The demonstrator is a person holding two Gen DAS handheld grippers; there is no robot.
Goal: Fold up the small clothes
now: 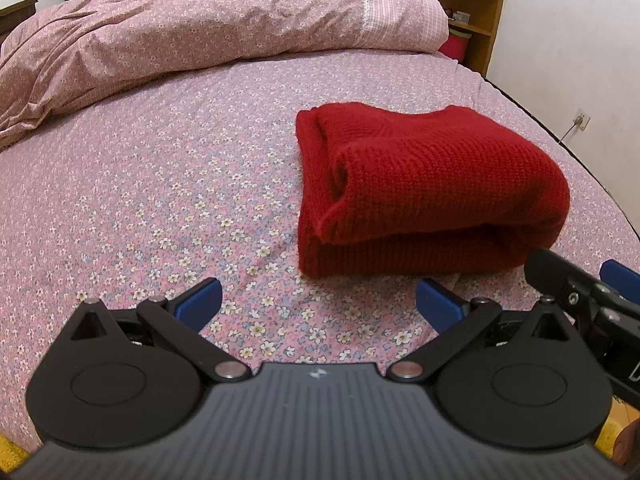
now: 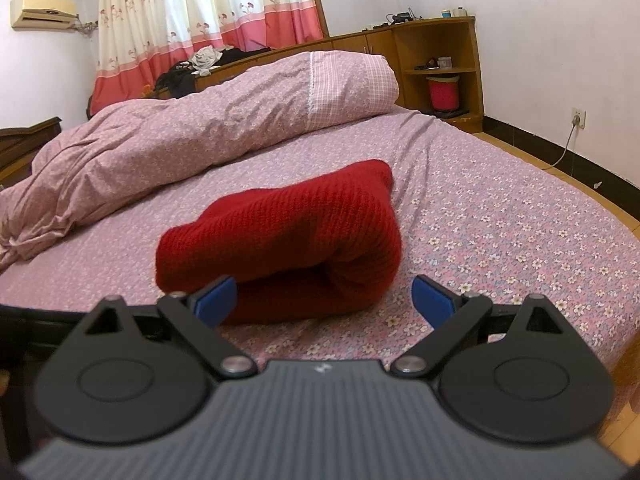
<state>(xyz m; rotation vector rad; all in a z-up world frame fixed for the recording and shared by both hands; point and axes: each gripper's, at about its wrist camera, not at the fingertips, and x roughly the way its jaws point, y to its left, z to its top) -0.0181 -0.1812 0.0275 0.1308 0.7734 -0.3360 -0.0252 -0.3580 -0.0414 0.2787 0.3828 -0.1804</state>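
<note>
Holding both grippers low over the bed, you had nothing pinched in either one. Your left gripper had its blue fingers spread wide, with only flowered sheet between them. The sweater lay folded in a thick red bundle on the sheet, ahead and right of that gripper, not touching it. Part of your right gripper showed at the left view's right edge, just beside the bundle's near corner. From the right wrist, your right gripper was spread too; the sweater sat just ahead, its near edge partly behind the left finger. Contact there: couldn't tell. The quilt was bunched up across the far side of the bed, well apart from the sweater.
</note>
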